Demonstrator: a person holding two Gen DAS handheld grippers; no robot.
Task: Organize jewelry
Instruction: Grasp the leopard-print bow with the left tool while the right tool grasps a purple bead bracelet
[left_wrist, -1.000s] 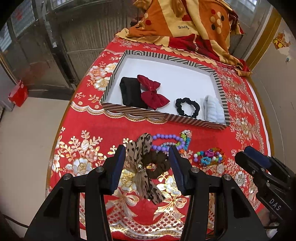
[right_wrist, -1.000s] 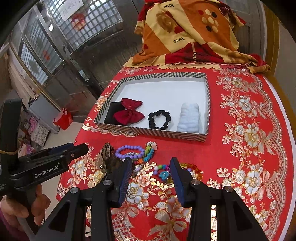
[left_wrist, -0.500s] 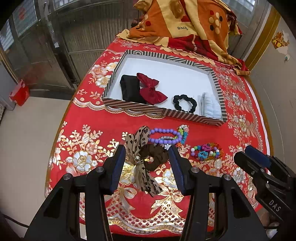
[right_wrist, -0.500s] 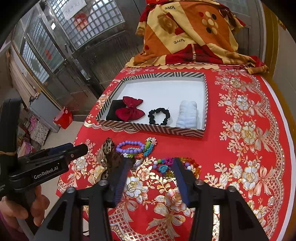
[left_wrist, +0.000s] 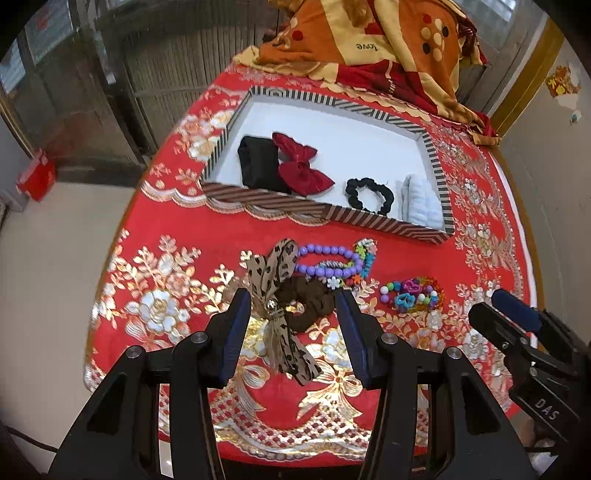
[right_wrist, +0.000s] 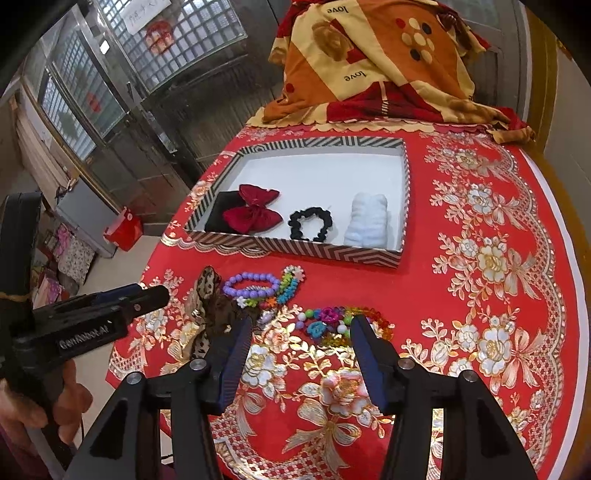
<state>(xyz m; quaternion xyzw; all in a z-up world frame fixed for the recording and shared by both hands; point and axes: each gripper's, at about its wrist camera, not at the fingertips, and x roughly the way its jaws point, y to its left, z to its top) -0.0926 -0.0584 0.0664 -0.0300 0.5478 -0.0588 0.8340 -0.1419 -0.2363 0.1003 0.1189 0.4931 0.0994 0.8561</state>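
Red cloth with gold flowers covers the counter (right_wrist: 480, 236), and a striped tray (right_wrist: 295, 249) sits toward its far side.

On the cloth in front of the tray lies the loose jewelry. A leopard bow (left_wrist: 275, 291) with a brown scrunchie (left_wrist: 308, 301) is nearest the left edge, and a purple bracelet (left_wrist: 327, 260) lies just beside it, touching a multicoloured bead string (left_wrist: 364, 258). To the right, a little apart, is a bright bead bracelet (left_wrist: 412, 295); in the right view it (right_wrist: 332, 325) lies beside orange beads (right_wrist: 376, 321).

Inside the tray, along its near wall, are a black cloth (left_wrist: 258, 164) with a red bow (left_wrist: 301, 168) partly over it, then a black scrunchie (left_wrist: 369, 194), then a white folded piece (left_wrist: 421, 203) in the right corner. The tray's far half is bare white.

The left claw (left_wrist: 293, 328) is wide open and holds nothing; its fingers stand on either side of the leopard bow and brown scrunchie, above the cloth. Whether they touch the cloth cannot be told.

The right claw (right_wrist: 301, 347) is also wide open and holds nothing, with the bright bead bracelet showing between its fingertips, further off.

A patterned blanket (right_wrist: 373, 62) is heaped at the counter's far end. Glass-block windows and metal grilles stand at the left.
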